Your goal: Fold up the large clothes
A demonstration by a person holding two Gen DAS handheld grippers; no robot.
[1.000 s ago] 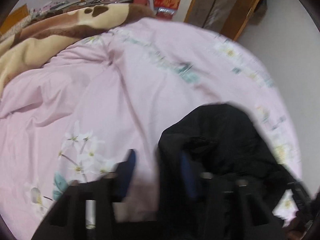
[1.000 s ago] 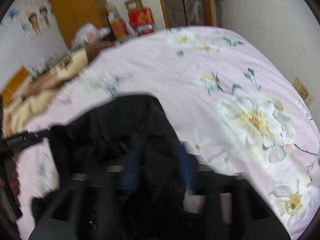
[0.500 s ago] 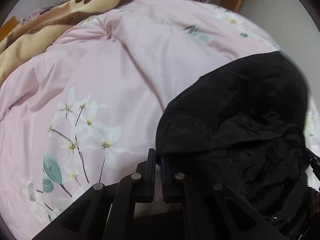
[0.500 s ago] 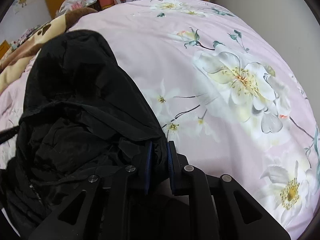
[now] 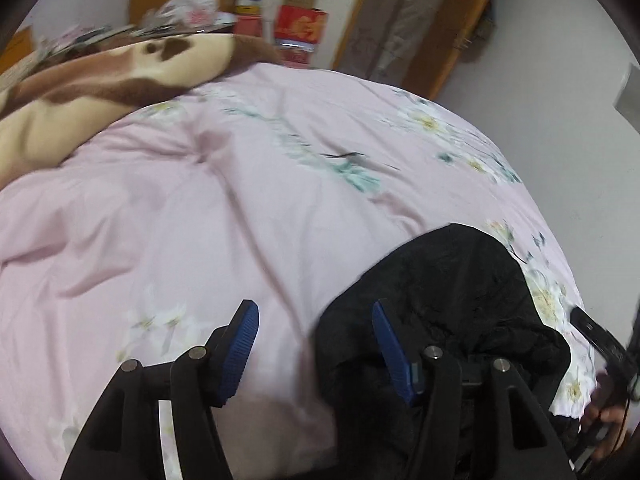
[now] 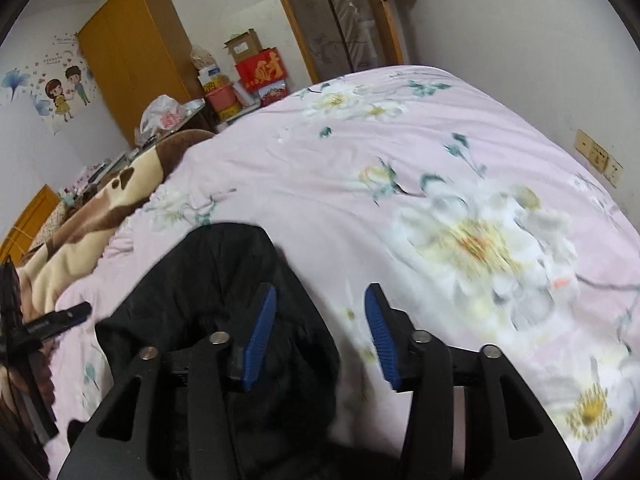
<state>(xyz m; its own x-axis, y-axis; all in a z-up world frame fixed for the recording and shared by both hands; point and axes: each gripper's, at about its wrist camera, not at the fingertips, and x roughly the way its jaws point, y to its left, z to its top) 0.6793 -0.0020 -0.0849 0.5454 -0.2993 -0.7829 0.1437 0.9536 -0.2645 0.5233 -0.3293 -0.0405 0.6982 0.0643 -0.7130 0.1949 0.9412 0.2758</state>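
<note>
A black padded jacket [image 5: 448,300] lies bunched on the pink flowered bed cover [image 5: 200,220]. In the left wrist view my left gripper [image 5: 316,344] is open; its blue pads straddle the jacket's left edge and hold nothing. In the right wrist view the jacket [image 6: 208,288] lies at the lower left. My right gripper [image 6: 320,332] is open over the jacket's right edge, its left pad above black cloth, its right pad above the cover [image 6: 440,160]. Each view shows the other gripper at its side edge.
A brown and cream blanket [image 5: 100,92] lies heaped along the bed's left side. A yellow wardrobe [image 6: 132,56], red boxes [image 6: 262,70] and a door [image 6: 340,16] stand beyond the bed. A white wall with sockets [image 6: 596,156] runs along the right.
Both grippers were shut on the jacket's edges half a second ago. Now both have opened and let go, and they have lifted back a little from the jacket.
</note>
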